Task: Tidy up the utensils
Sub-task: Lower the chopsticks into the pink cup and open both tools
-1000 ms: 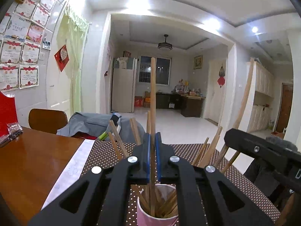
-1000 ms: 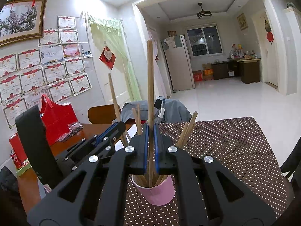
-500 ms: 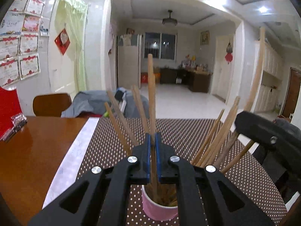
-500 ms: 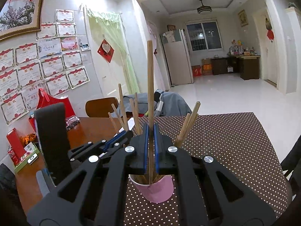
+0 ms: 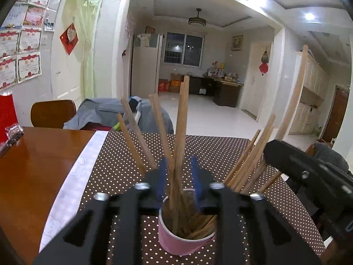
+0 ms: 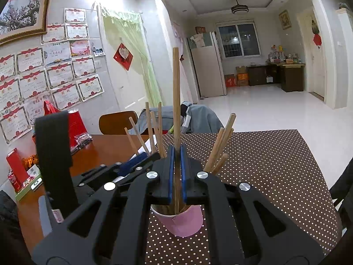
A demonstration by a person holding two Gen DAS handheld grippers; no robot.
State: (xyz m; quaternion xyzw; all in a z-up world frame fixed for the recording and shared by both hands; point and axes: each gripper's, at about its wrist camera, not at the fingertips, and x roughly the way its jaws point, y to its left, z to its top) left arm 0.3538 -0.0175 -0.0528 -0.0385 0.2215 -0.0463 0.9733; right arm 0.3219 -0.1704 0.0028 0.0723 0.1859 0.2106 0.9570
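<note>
A pink cup [image 5: 183,243] full of wooden chopsticks stands on the dotted cloth right under both grippers. My left gripper [image 5: 178,176] hangs just above its rim. Its jaws are opening, and a blurred chopstick [image 5: 182,121] stands loose between the blue pads with its lower end in the cup. In the right wrist view the pink cup [image 6: 185,223] sits below my right gripper [image 6: 177,172]. That gripper is shut on one upright chopstick [image 6: 176,99] whose lower end reaches into the cup. The left gripper [image 6: 132,165] shows beside it on the left.
The brown dotted cloth [image 6: 264,165] covers the right part of a wooden table [image 5: 33,176]. A red bag [image 6: 75,125] and small packets lie at the far left. A wooden chair [image 5: 53,112] with a grey jacket [image 5: 103,114] stands behind the table.
The left pads have parted from the chopstick they were gripping, and it has slipped lower into the cup and tilted. The left view has tipped downward. The right gripper keeps its grip unchanged.
</note>
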